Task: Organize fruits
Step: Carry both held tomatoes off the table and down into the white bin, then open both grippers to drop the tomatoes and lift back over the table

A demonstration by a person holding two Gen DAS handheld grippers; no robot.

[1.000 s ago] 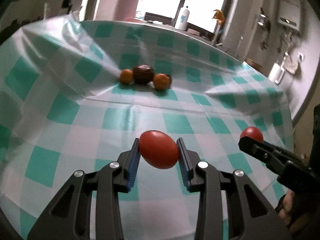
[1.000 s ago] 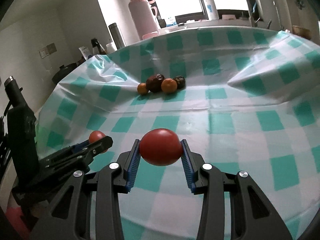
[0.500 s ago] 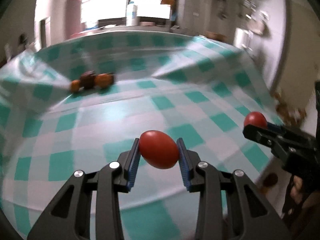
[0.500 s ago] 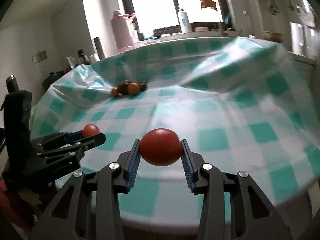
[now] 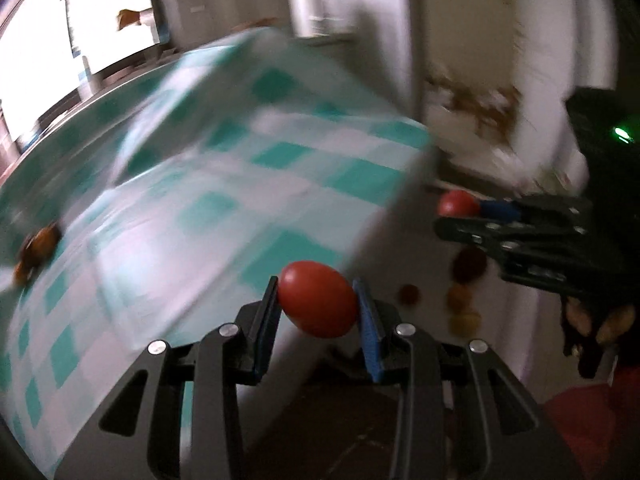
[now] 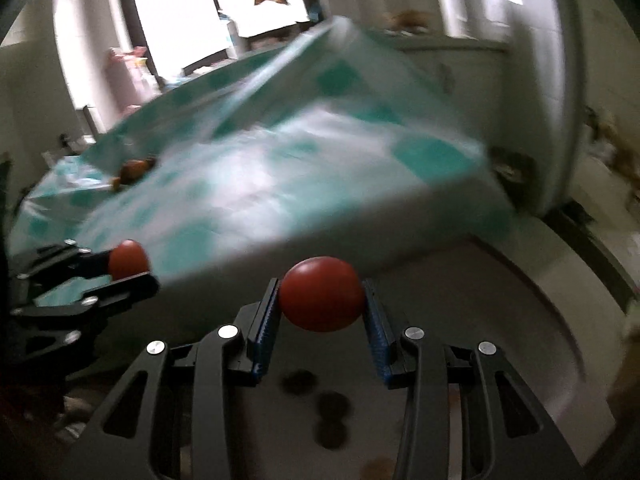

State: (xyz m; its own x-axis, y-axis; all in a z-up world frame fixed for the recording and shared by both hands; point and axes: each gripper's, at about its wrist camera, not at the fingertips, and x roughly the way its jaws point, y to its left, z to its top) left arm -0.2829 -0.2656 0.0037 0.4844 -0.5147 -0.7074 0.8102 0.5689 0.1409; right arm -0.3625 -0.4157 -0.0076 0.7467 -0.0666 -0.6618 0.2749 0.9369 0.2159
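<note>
1. The left gripper [image 5: 318, 300] is closed on a red tomato [image 5: 317, 299]; the blue pads [image 5: 267, 328] press on both of its sides, and the fruit sits between the fingertips.
2. The right gripper [image 6: 321, 300] is also closed on a second red tomato [image 6: 321, 299], held the same way between its blue pads [image 6: 376, 340].
3. In the left wrist view, the right gripper [image 5: 460, 205] appears at the right side with its tomato [image 5: 458, 203] at the tip. In the right wrist view, the left gripper [image 6: 128, 260] appears at the left side with its tomato [image 6: 127, 259].
4. Both tomatoes are in the air, just past the edge of a table with a green and white checked cloth [image 5: 224, 184], not above its top.
5. On the cloth, far from the grippers, lies a small group of orange and dark fruits [image 5: 38, 246], blurred.
6. Below the grippers, on a pale surface [image 6: 500, 320], some round dark and yellowish things [image 5: 464, 292] lie; they are too blurred to name.
7. Behind the table a bright window [image 6: 224, 4] is visible.
</note>
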